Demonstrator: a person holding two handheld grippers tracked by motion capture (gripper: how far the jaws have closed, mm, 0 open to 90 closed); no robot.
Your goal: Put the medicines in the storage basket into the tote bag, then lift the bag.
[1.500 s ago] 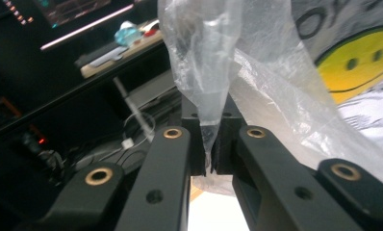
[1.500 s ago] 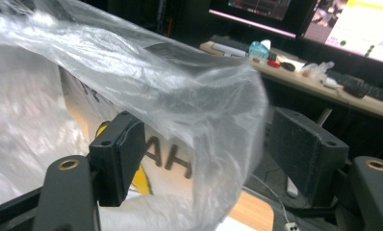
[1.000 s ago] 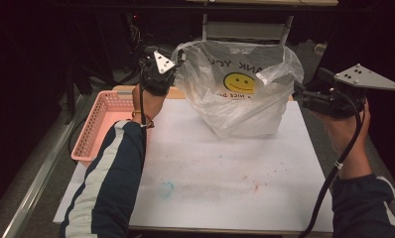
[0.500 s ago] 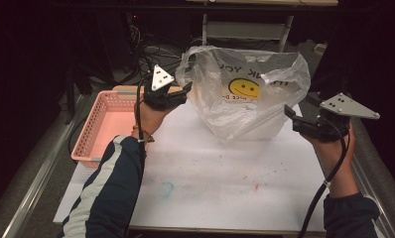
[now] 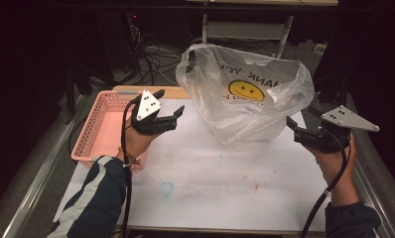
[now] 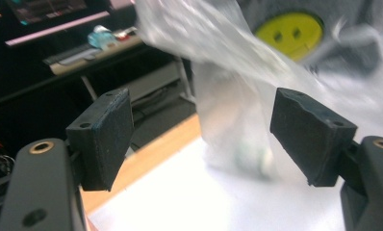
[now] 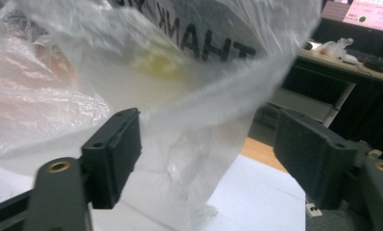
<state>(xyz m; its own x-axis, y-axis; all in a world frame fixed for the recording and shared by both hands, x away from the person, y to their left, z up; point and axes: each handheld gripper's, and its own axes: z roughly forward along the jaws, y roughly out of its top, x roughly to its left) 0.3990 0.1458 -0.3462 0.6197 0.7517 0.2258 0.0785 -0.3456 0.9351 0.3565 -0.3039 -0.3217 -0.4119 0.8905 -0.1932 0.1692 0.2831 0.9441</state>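
Black jaws on both grippers stand wide apart, holding nothing. The left gripper point(image 5: 169, 110) hovers just left of a clear plastic bag point(image 5: 245, 106), and the right gripper point(image 5: 291, 130) sits near its right side. Printed with a yellow smiley face point(image 6: 289, 34), the bag stands toward the far side of the white bench point(image 5: 225, 173). A pink basket point(image 5: 98, 130) lies at the bench's left edge.

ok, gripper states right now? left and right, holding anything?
Left gripper: open, holding nothing, plastic bag ahead of its jaws.
Right gripper: open, holding nothing; bag plastic hangs between the jaws, not clamped.
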